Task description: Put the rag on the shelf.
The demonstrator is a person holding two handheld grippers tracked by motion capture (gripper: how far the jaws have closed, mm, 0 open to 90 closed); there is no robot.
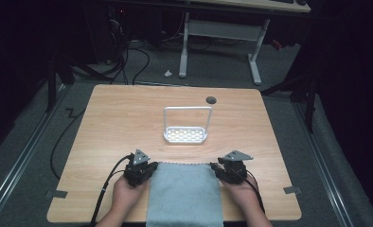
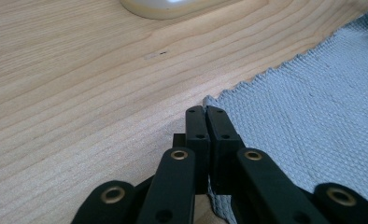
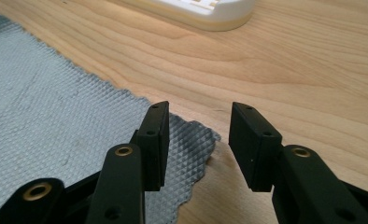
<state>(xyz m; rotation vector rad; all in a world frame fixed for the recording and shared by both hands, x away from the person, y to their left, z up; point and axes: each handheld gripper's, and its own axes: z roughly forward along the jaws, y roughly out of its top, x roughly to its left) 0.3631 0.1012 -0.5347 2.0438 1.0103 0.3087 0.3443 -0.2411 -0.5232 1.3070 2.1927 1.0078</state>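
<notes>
Cloth (image 1: 184, 194), grey and bumpy, lies flat on the near edge of your wooden bench (image 1: 123, 123), between your 2 hands. Your left tool (image 2: 205, 112) has its jaws pressed together, pinching the cloth's far left corner. Your right tool (image 3: 198, 126) has its jaws spread apart over the far right corner, not squeezing it. A white rack (image 1: 186, 135) sits farther back.
</notes>
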